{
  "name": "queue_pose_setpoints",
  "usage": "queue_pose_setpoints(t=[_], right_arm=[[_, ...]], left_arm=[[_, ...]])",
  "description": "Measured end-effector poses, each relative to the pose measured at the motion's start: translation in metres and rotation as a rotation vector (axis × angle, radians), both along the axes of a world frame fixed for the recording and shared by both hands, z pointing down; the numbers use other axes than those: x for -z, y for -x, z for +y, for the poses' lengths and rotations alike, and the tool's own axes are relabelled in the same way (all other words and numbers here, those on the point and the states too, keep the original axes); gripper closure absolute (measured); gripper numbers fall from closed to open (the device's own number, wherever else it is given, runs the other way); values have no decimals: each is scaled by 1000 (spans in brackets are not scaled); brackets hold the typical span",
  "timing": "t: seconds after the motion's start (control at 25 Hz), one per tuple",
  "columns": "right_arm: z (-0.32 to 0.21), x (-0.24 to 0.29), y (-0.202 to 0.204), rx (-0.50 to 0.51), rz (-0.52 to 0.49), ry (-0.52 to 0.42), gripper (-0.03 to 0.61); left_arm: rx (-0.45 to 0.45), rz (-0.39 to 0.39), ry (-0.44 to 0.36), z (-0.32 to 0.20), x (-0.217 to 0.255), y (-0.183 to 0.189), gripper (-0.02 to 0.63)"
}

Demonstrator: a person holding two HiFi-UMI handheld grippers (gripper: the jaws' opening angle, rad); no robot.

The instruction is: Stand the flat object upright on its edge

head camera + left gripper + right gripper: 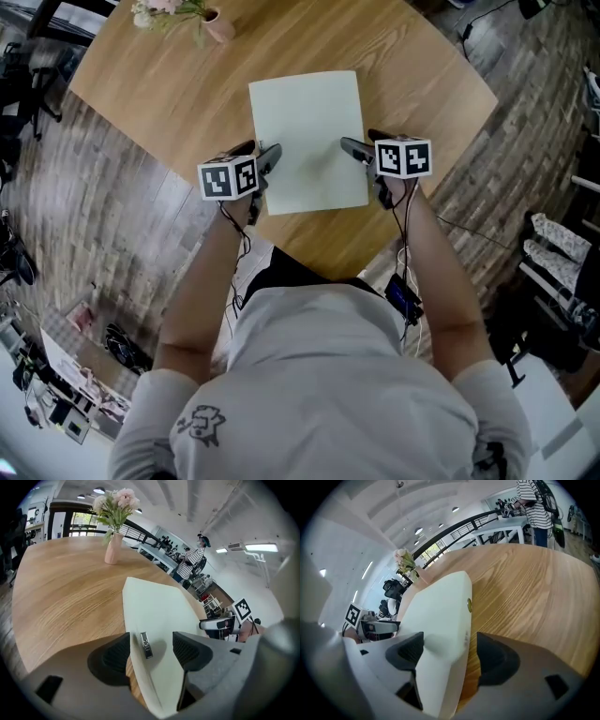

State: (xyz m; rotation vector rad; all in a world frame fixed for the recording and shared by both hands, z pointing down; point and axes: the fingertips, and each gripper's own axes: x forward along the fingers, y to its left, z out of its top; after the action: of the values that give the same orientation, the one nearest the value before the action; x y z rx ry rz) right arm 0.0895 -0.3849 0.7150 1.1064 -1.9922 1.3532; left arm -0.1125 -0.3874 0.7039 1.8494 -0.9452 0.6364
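Note:
A pale green flat board (307,131) lies flat on the wooden table (178,89), its near end close to the table's front edge. My left gripper (270,161) sits at the board's left edge near the front corner. In the left gripper view the gripper (150,653) is open; the board's edge (159,616), with a small metal clip (146,645) on it, runs between the pads. My right gripper (354,150) sits at the board's right edge. Its jaws (451,654) also stand open around the board's edge (440,616), without pressing on it.
A pink vase with flowers (217,23) stands at the table's far left corner, also seen as a vase (114,548) beyond the board. A person in a striped shirt (190,562) stands past the table by desks. Wood floor surrounds the table, with clutter at the left.

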Motion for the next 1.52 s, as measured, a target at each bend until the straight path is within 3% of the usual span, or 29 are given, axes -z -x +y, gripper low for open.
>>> queue_pose_setpoints(t=[0.2, 0.72, 1.12, 1.52], right_arm=[[3, -6, 7, 23, -36, 41, 278], [9, 9, 10, 59, 89, -15, 302], [32, 72, 10, 96, 118, -176, 305], [37, 130, 16, 103, 193, -449, 307]], left_arm=[[-37, -15, 33, 3, -11, -4, 339], [-101, -133, -38, 9, 0, -8, 351], [-151, -278, -241, 31, 72, -10, 353], [-57, -277, -487, 37, 136, -7, 354]])
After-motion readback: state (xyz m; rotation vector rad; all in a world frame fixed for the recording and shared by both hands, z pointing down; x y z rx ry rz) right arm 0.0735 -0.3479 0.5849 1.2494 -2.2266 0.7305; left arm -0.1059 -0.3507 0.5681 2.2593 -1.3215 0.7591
